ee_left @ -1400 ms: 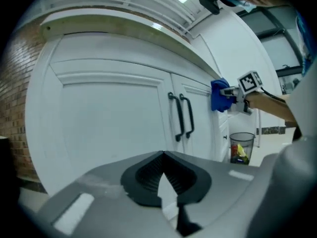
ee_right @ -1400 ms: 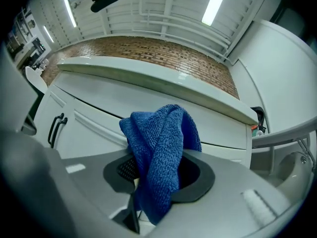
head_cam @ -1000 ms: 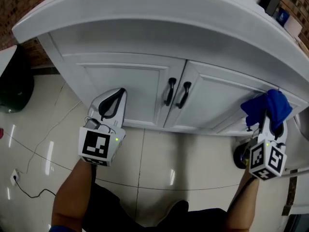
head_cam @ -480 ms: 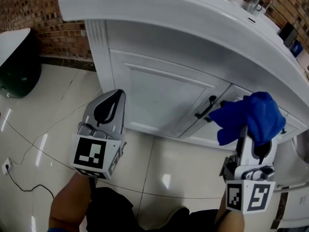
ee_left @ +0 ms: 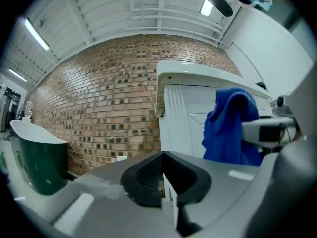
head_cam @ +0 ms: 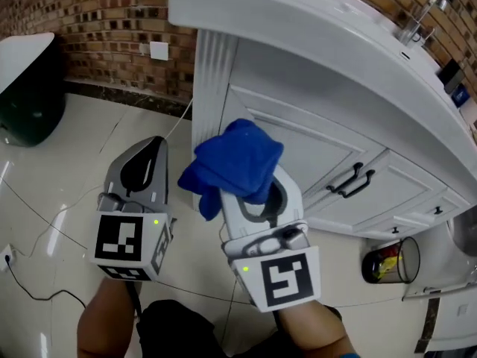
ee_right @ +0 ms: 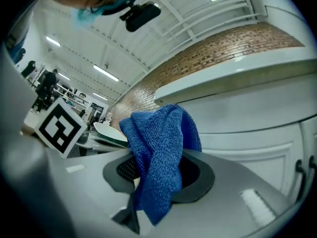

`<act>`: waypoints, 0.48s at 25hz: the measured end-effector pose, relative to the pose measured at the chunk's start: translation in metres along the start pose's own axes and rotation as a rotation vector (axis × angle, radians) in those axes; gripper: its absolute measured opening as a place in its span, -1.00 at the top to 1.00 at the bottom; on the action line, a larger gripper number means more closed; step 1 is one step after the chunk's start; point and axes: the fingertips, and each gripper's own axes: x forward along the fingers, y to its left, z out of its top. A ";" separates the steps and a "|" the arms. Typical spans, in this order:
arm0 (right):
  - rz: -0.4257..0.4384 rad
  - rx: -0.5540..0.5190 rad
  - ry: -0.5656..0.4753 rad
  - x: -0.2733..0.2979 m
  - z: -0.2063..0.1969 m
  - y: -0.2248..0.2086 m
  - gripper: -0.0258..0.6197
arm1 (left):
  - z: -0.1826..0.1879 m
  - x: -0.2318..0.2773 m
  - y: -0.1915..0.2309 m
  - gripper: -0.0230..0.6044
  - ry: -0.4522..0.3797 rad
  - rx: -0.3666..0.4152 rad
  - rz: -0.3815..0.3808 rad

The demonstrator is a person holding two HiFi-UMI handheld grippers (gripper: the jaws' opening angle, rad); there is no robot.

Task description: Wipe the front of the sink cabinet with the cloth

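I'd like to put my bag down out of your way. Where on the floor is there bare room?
The tiled floor is bare between the brick wall, the dark green tub and the left corner of the cabinet. Crowded: a cable trails at lower left, and a container stands by the cabinet's base at right.

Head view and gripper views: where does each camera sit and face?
Head view: on head, looking down at sink cabinet, left gripper, right gripper, forearms.
Left gripper view: on left gripper, facing brick wall, cabinet corner; jaws shut.
Right gripper view: on right gripper, facing cabinet front; jaws clamp blue cloth.
All share cabinet and cloth.
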 end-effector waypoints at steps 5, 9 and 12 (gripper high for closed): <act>0.067 -0.062 0.141 0.044 -0.054 0.034 0.45 | -0.009 -0.010 0.017 0.91 0.013 -0.021 0.021; 0.027 -0.076 0.154 0.049 -0.067 0.016 0.45 | -0.019 -0.007 0.004 0.91 0.035 -0.029 -0.004; -0.028 -0.069 0.160 0.029 -0.069 -0.013 0.45 | -0.032 -0.001 -0.027 0.91 0.057 -0.031 -0.059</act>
